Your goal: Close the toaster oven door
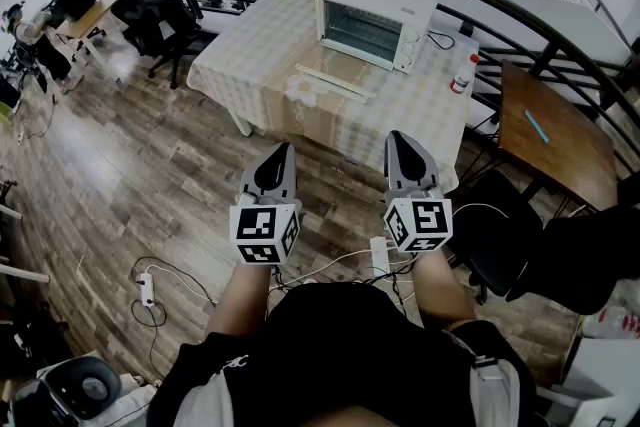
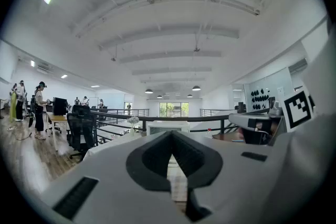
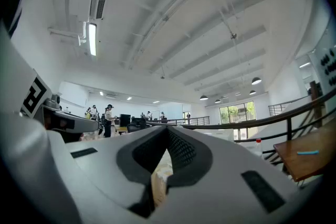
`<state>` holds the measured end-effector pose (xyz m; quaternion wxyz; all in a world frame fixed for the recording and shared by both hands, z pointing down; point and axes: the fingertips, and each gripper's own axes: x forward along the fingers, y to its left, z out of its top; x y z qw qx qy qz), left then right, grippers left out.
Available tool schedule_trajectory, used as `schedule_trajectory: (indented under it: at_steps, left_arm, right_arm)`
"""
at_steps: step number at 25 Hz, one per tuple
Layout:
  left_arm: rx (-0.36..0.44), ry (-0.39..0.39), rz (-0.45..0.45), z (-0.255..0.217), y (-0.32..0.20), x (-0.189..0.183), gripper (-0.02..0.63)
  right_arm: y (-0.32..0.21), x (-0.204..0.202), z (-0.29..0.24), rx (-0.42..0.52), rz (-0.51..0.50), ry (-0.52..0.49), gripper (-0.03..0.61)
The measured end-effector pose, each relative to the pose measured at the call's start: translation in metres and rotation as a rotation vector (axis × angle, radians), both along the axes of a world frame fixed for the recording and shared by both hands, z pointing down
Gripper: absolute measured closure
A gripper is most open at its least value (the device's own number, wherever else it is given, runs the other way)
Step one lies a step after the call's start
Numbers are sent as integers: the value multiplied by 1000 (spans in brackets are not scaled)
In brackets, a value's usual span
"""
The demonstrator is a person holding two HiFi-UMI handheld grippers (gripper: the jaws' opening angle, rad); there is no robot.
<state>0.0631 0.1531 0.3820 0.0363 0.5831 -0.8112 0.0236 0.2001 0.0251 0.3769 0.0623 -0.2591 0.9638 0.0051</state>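
Ahead, well apart from both grippers, the toaster oven [image 1: 368, 20] is seen on the cloth-covered table [image 1: 250, 55], with its front turned toward them. Its glass door [image 1: 358, 33] cannot be read for certain at this range. A dark front is shown, and a pale flat strip [image 1: 335, 82] is noted on the cloth just before it, on the grippers' side. A small bottle [image 1: 461, 73] is placed beside the oven, ahead and to the right of the right gripper.

Left gripper [image 1: 281, 153]: jaws fully together, nothing held, pointed level. Right gripper [image 1: 397, 139]: jaws met at the tips, nothing held, tipped slightly upward. Both are held side by side over the wood floor [image 1: 150, 165], short of the table's near edge.

Step judged: approach, with no contact made on the oven.

Next move judged: the grippers are to be carried forward to the oven's front, the door's free edge or handle found, then pushed up until seated. Closed jaws are judged suitable for pushing.
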Motion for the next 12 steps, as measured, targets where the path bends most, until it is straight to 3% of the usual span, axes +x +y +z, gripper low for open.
schedule_trajectory:
  at_steps: [12]
  left_arm:
    - [12,-4,9,-2,8,-12,600]
  right_arm:
    - [12,-17,-5,14,2,0,586]
